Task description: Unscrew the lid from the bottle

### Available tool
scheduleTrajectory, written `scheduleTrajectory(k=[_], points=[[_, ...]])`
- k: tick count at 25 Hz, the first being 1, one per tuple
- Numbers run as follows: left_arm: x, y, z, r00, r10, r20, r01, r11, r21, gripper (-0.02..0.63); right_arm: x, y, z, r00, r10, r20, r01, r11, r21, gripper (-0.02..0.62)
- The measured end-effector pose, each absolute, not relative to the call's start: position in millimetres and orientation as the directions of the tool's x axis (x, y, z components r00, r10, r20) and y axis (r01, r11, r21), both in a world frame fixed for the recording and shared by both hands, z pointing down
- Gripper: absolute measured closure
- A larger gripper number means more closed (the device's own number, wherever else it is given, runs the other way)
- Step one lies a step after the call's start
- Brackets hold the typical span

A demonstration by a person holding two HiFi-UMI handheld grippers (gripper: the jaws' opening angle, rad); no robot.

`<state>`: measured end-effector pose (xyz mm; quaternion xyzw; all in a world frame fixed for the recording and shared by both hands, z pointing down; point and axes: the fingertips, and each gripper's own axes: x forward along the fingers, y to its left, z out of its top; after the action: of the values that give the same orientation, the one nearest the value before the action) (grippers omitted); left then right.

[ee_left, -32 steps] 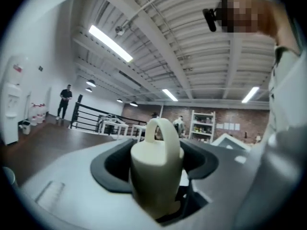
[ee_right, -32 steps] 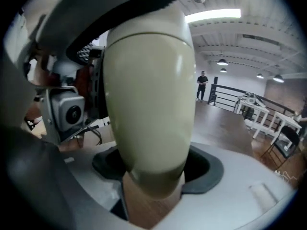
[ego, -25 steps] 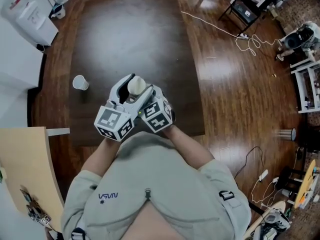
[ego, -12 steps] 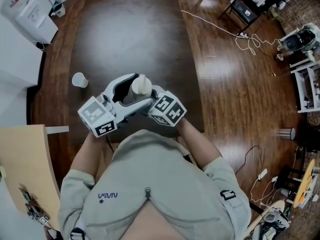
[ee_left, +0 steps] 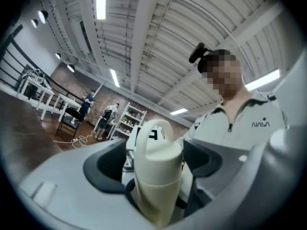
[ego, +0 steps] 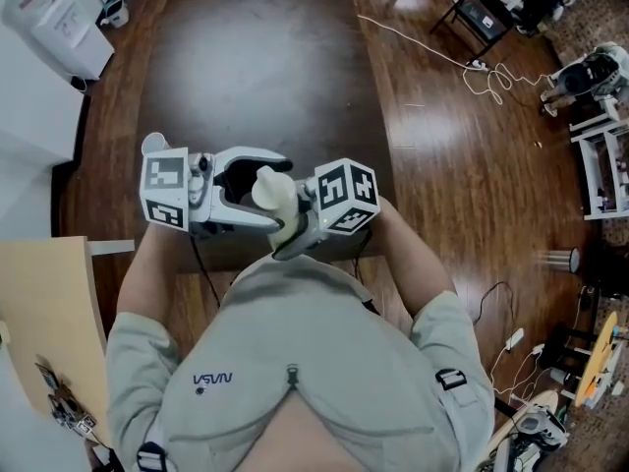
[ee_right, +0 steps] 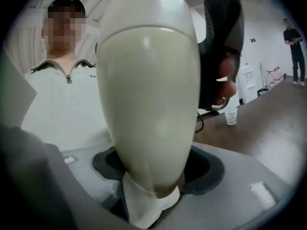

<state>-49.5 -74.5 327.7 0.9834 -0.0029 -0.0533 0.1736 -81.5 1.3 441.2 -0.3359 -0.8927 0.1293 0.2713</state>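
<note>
Bottle (ego: 288, 226) with lid (ego: 267, 187) on

Open workshop-style lab hall.
Told by a ribbed metal ceiling (ee_left: 144, 42) with strip lights (ee_left: 100, 1) across the top of the left gripper view, a brick back wall (ee_left: 72, 86) and stocked white shelving (ee_left: 129, 121) at middle left, with people (ee_left: 111, 115) standing there. In the head view, plank floor (ego: 462, 195) at right, loose cables (ego: 482, 72) at upper right, white equipment racks (ego: 604, 170) on the right edge, dark table (ego: 256, 77) at top centre.
</note>
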Motion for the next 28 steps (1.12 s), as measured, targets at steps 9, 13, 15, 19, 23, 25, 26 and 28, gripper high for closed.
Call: scheduleTrajectory(k=[9, 13, 15, 19, 23, 25, 26, 28], points=[[-49, -79, 332, 0.993, -0.094, -0.067, -0.070, -0.952, 0.298, 0.299, -84, -11, 453, -0.665, 0.603, 0.440, 0.461, 0.795, -0.394, 0.290], [-52, -95, 335, 0.969, -0.244, -0.033, -0.231, -0.946, 0.229, 0.301, -92, -43, 462, -0.772, 0.425, 0.472, 0.313, 0.901, -0.300, 0.288], [-55, -104, 336, 0.940, -0.340, -0.032, -0.327, -0.924, 0.197, 0.301, -99, -61, 465, -0.830, 0.295, 0.474, 0.202, 0.950, -0.237, 0.288], [-62, -120, 335, 0.837, -0.545, -0.049, -0.537, -0.835, 0.125, 0.301, -108, -100, 468, -0.888, -0.043, 0.458, -0.091, 0.992, -0.083, 0.288], [-70, -131, 344, 0.685, -0.725, -0.070, -0.722, -0.688, 0.066, 0.302, -107, -133, 470, -0.822, -0.386, 0.419, -0.396, 0.916, 0.066, 0.290], [-76, -139, 352, 0.608, -0.791, -0.069, -0.784, -0.612, 0.103, 0.302, -103, -145, 473, -0.764, -0.500, 0.407, -0.495, 0.860, 0.127, 0.290], [-79, -142, 355, 0.572, -0.818, -0.066, -0.807, -0.575, 0.134, 0.302, -100, -149, 474, -0.740, -0.537, 0.404, -0.524, 0.838, 0.155, 0.290], [-82, -145, 360, 0.524, -0.850, -0.061, -0.831, -0.525, 0.181, 0.302, -96, -152, 477, -0.716, -0.573, 0.399, -0.550, 0.815, 0.185, 0.290]])
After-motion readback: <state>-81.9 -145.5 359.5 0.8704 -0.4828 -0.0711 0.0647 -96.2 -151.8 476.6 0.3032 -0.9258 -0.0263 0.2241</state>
